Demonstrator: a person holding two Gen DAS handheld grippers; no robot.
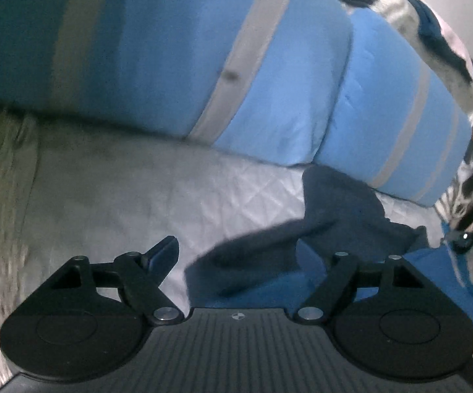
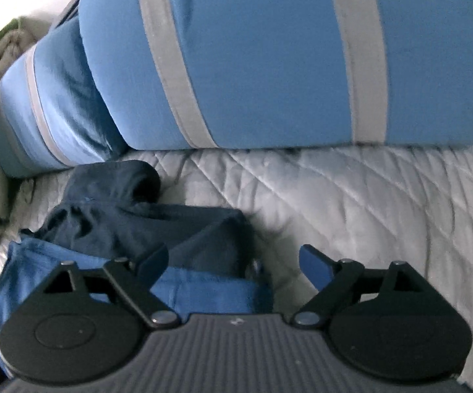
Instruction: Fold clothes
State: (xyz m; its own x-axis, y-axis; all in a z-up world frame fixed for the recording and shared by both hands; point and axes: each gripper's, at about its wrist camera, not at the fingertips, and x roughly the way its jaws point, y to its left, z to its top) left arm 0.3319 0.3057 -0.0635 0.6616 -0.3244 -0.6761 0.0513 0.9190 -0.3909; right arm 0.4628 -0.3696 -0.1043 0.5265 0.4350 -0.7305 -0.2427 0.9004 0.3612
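Our right gripper (image 2: 233,262) gapes empty, the navy garment (image 2: 144,226) under its left finger. Our left gripper (image 1: 236,255) gapes too, navy cloth between its fingers, ungripped.

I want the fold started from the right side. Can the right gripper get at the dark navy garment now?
Probably yes: the right gripper is open, and the navy garment lies just ahead, uncovered.

navy garment (image 2: 131,219) | crumpled, partly bunched | lies on top of bright blue garment (image 2: 203,290) | both on quilted bedcover, near striped pillows
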